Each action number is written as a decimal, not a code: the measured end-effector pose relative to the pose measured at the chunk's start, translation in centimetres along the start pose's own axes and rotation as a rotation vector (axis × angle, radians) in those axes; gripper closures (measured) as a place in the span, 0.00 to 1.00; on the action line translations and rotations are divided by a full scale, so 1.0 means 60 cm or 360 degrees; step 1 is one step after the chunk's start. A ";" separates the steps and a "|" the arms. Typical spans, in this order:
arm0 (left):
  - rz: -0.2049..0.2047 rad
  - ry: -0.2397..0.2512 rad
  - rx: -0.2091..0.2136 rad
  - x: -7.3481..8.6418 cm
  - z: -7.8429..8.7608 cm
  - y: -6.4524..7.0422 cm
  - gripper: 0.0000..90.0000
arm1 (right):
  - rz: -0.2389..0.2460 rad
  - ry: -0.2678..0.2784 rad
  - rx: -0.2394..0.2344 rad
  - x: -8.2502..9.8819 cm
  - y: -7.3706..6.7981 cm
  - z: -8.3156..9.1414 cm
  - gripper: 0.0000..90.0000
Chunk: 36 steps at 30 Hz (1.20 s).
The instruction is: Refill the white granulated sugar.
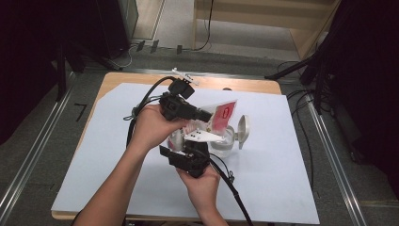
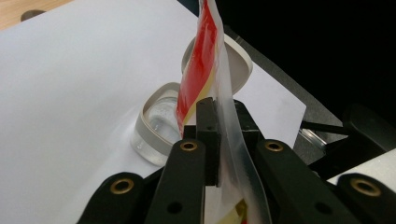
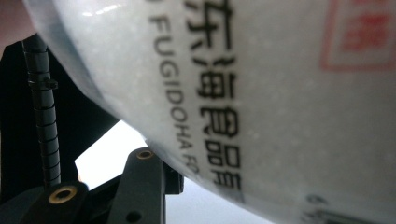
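Both hand-held grippers, left and right, clamp the bag; tilting carelessly could spill powder beside the jar.

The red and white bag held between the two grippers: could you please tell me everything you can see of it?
The bag is a soft, glossy plastic pouch, red near its top and clear or white lower down, with black printed characters and the Latin word FUGIDOHA. It seems to hold white grains. The left gripper pinches its thin flat upper edge; the right gripper presses against its bulging body. It hangs tilted above the open clear jar.
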<state>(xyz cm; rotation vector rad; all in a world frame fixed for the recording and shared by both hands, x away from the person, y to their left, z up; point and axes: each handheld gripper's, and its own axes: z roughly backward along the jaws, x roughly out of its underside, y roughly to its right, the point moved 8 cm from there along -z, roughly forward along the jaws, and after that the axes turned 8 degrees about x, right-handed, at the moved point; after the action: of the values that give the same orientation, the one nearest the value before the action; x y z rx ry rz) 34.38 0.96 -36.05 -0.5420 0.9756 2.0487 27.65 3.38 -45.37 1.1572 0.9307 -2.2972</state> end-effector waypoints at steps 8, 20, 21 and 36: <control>0.0023 -0.0008 -0.0005 -0.001 0.006 0.002 0.96 | 0.0064 0.0012 -0.0027 -0.002 -0.011 0.004 0.66; 0.0034 -0.0019 -0.0021 0.000 0.005 -0.002 0.95 | 0.0038 -0.0017 -0.0070 -0.002 -0.009 0.002 0.70; 0.0034 -0.0023 -0.0023 0.000 0.006 -0.001 0.94 | 0.0033 -0.0021 -0.0078 -0.002 -0.011 0.003 0.70; 0.0064 -0.0018 0.0005 0.005 0.008 -0.006 0.94 | 0.0075 -0.0047 -0.0084 0.002 -0.016 0.001 0.70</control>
<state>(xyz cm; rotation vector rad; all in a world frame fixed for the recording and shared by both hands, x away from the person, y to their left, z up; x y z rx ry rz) 34.48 1.62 -36.14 -0.5124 0.9901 2.0831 26.97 3.99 -45.08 1.1085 0.9372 -2.2331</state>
